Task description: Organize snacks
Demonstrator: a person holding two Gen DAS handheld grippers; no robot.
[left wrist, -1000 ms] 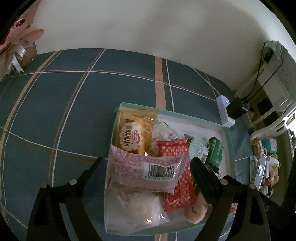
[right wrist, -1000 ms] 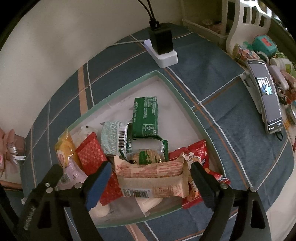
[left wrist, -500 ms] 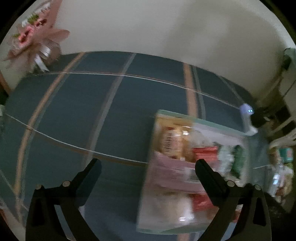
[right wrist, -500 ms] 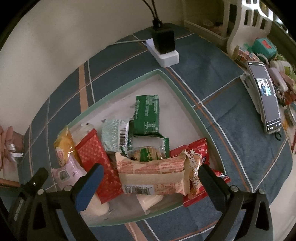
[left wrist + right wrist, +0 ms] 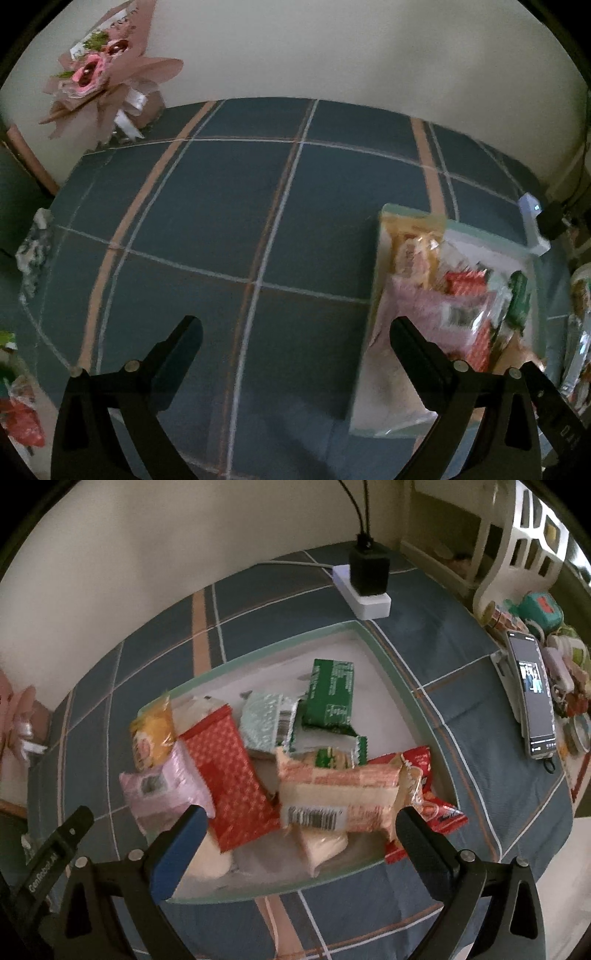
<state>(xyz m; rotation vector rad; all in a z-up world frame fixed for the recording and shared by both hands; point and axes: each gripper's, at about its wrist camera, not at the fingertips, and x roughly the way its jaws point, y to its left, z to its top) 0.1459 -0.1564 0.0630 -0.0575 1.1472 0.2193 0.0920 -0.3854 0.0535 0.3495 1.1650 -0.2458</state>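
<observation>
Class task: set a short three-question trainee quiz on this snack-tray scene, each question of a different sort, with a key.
1. True or false: the right gripper is shut on the beige barcode packet.
2. Which packet lies farthest back in the tray? A) green packet B) pink packet C) red patterned packet
3. Fill in: between the fingers of the left gripper lies only the plaid ____.

Key: 1 false, its jaws are open above the packet; 2 A; 3 tablecloth.
</observation>
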